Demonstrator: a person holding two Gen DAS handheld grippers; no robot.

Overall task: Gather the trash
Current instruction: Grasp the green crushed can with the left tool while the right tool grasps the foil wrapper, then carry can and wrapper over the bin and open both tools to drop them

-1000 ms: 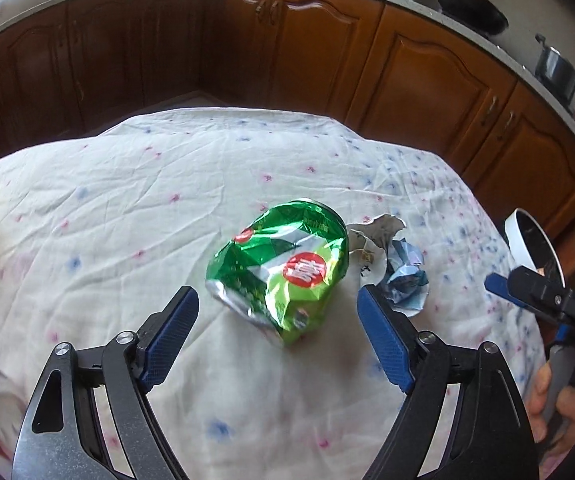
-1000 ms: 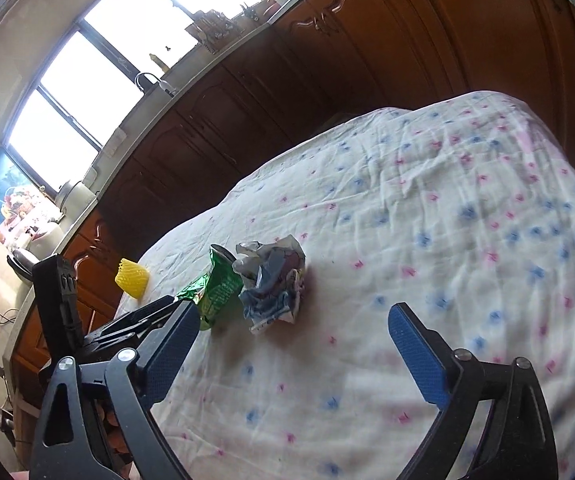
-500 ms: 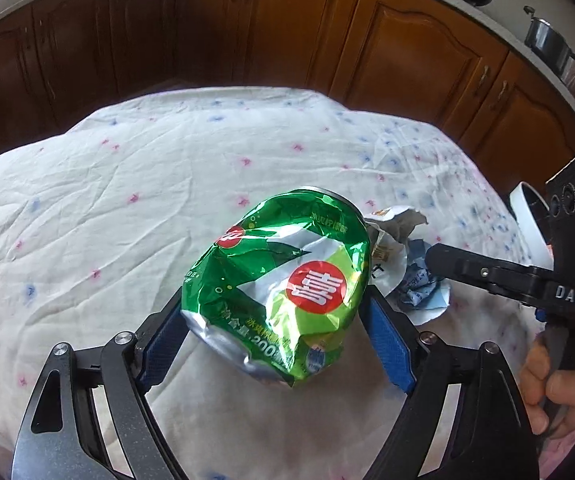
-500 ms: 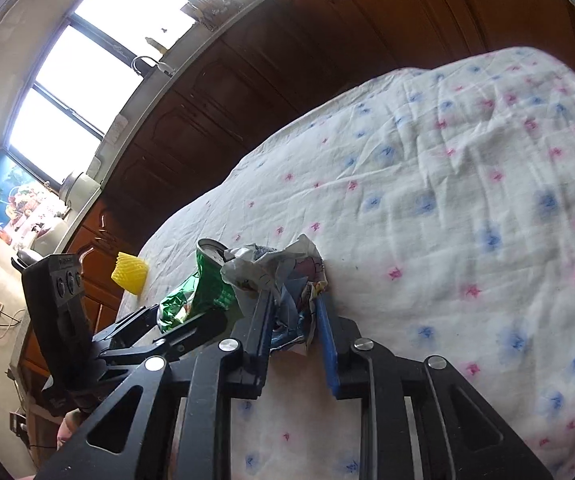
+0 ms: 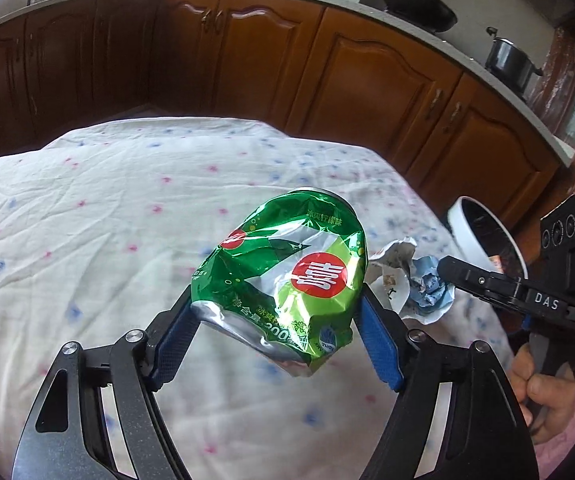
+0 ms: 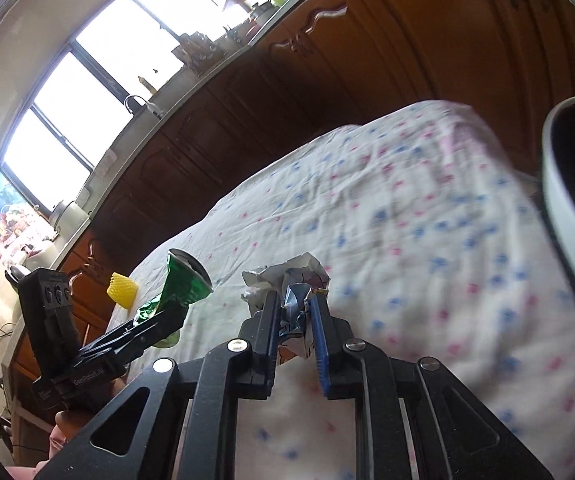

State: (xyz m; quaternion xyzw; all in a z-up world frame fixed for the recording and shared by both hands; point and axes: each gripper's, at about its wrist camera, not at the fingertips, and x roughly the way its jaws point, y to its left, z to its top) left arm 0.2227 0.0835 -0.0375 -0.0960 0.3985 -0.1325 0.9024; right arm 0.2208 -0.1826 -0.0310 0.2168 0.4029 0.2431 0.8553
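1. While both pieces of trash are already gripped, the step in hand appears to be carrying them to the bin point(image 5: 483, 224), whose white rim shows just beyond the right gripper point(image 6: 295, 322) and off the surface's edge.
2. The left gripper point(image 5: 277, 320) is clamped on the crushed green can point(image 5: 287, 276), its blue pads pressing the dented sides; the can looks lifted clear of the cloth-covered surface point(image 5: 107, 220), tilted with its top pointing away from the gripper.
3. The right gripper is pinched narrow around a wad of crumpled paper point(image 6: 291, 300), which sticks out ahead of the fingertips and seems to be off the cloth, though contact underneath cannot be told.
4. To do the carry well, each gripper should hold its squeeze steady: the can's foil-thin wall may buckle further and slip, and the paper is held only by a few folds.
5. The right gripper sits nearer the bin, so it would sensibly go first, moving over the opening before letting go; the left should wait to the side so the two do not collide.
6. A yellow object point(image 6: 121, 290) lies beyond the left gripper, well apart, and may be collected afterwards.
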